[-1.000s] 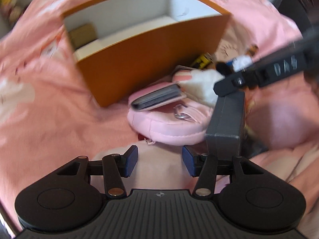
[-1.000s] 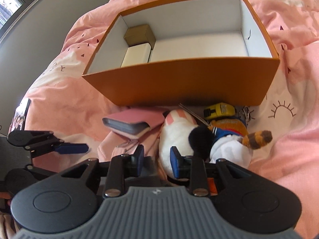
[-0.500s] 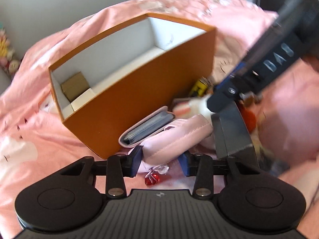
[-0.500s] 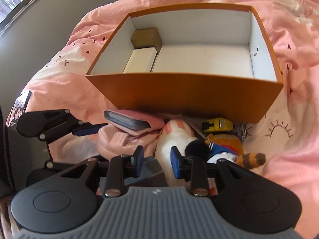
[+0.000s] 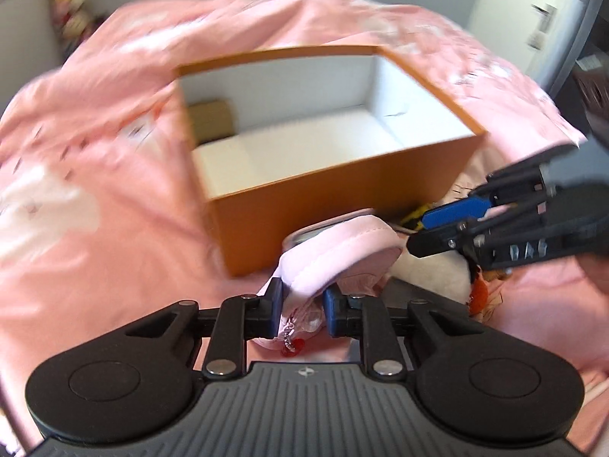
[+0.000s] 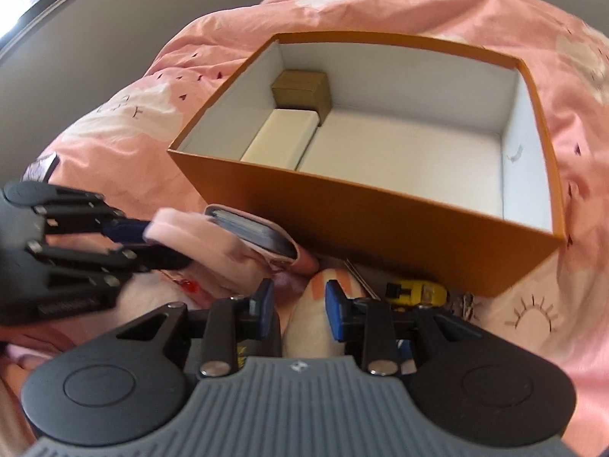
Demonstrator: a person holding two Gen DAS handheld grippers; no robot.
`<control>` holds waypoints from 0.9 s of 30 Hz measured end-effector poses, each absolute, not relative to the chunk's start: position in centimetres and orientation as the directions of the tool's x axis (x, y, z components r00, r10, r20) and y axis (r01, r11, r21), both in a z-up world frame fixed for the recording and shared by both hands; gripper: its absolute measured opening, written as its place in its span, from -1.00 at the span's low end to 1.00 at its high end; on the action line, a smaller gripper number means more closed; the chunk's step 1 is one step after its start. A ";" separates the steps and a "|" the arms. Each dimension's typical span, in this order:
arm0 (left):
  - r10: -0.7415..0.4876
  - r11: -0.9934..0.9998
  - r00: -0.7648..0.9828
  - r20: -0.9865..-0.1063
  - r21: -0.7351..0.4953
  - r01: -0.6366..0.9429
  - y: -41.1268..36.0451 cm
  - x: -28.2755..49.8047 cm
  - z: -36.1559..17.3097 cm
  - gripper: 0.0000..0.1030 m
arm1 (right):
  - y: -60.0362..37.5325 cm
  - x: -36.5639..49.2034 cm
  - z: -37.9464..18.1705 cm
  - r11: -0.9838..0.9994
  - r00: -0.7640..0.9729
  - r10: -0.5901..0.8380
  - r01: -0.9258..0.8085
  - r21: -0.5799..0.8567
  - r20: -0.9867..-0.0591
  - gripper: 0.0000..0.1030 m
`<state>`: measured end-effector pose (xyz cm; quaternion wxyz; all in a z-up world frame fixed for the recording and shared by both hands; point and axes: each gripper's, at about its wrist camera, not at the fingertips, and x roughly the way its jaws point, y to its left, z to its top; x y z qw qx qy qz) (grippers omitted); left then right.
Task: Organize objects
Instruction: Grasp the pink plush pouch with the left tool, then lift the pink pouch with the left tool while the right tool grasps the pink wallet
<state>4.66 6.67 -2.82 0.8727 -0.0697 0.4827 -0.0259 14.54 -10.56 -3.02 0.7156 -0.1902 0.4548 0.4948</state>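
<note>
Only lettering I can make out is "DAS", pale raised letters along the side of the right tool (image 5: 449, 224), just right of the orange box (image 5: 342, 198).

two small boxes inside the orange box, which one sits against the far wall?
The brown cardboard box, in the far left corner of the orange box. The cream box lies in front of it, along the left wall and nearer the front wall.

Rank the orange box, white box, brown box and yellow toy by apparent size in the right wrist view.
1. Orange box
2. White box
3. Brown box, though it sits farther from the camera, so its margin is unsure
4. Yellow toy, partly hidden
</note>
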 end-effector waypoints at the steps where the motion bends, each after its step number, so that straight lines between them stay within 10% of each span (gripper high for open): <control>1: -0.118 0.983 0.520 -0.846 -0.173 -0.059 7.4 4.8 -2.7 -0.53 | -10.1 14.3 -3.1 0.412 0.101 0.540 -0.898 0.157 -0.836 -0.37; 10: -0.126 0.961 0.540 -0.832 -0.238 -0.142 9.5 5.5 -4.3 -0.42 | -7.0 13.2 -5.6 0.219 0.143 0.539 -0.975 -0.026 -0.830 -0.11; 18: -0.136 0.981 0.568 -0.812 -0.192 -0.039 9.2 4.4 -3.9 0.34 | -6.3 14.4 -7.9 0.234 0.118 0.565 -0.972 0.021 -0.817 -0.16; 27: -0.061 0.996 0.513 -0.856 -0.015 0.093 6.3 4.1 -5.7 0.31 | -6.2 14.3 -8.7 0.235 0.090 0.597 -0.970 0.067 -0.797 -0.25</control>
